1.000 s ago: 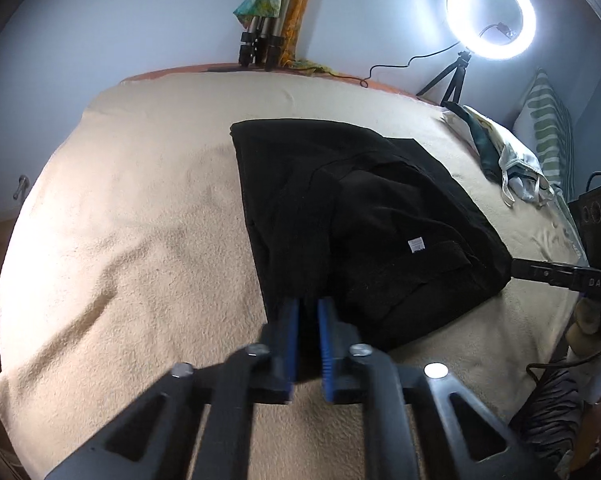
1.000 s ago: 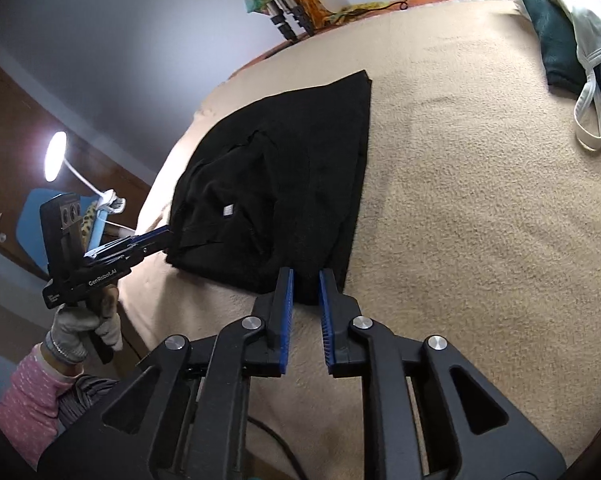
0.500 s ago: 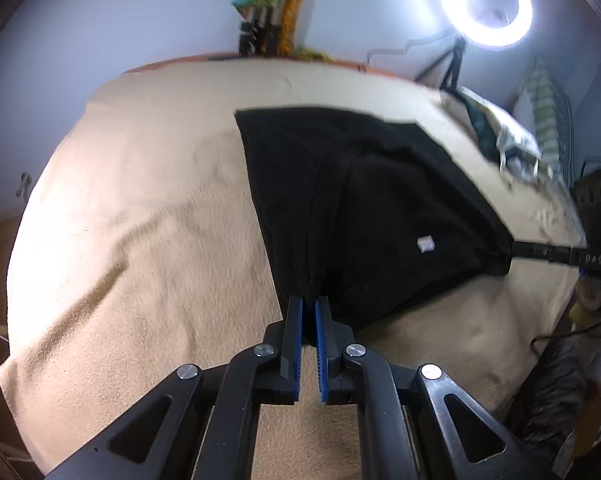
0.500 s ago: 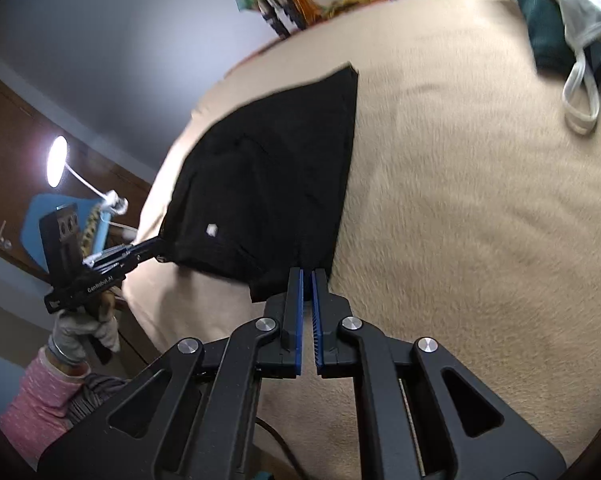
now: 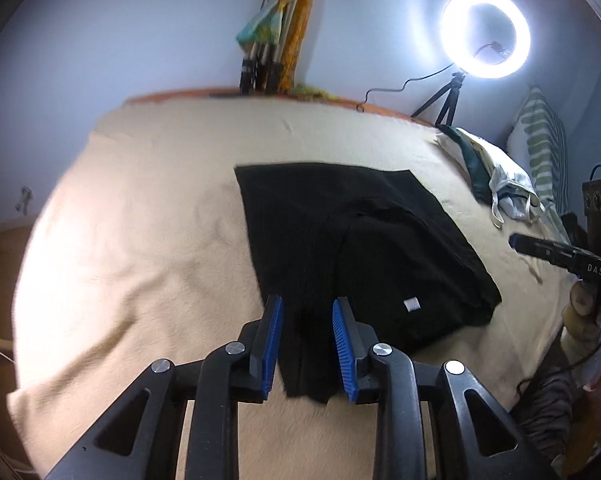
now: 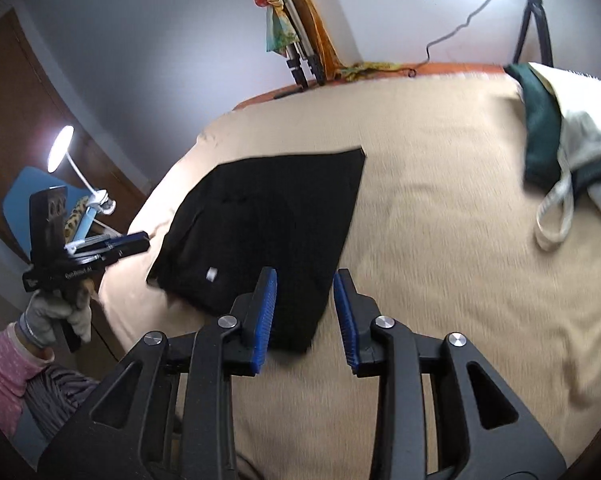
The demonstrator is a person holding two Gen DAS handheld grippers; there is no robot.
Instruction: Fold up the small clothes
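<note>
Folded black fabric garment (image 5: 356, 248) flat on beige blanket-covered bed (image 5: 140, 240), left claw (image 5: 306, 340) and right claw (image 6: 305, 312) just opening, parted over its near corners, gripping nothing

Setting: home bedroom, used as a recording spot
Work surface: bed (image 5: 148, 216) covered by a beige fleece blanket
Bedding: striped green-and-white pillow (image 5: 544, 156) at the bed's far right corner
Laundry: loose heap of clothes (image 6: 560, 148) on the blanket
Lighting: lit ring light (image 5: 485, 32) on a small tripod; white gooseneck lamp (image 6: 60, 148) beside the bed
Walls: plain pale blue; brown wooden door (image 6: 8, 92)
Corner: folded tripod legs (image 6: 296, 52) leaning on the wall
</note>
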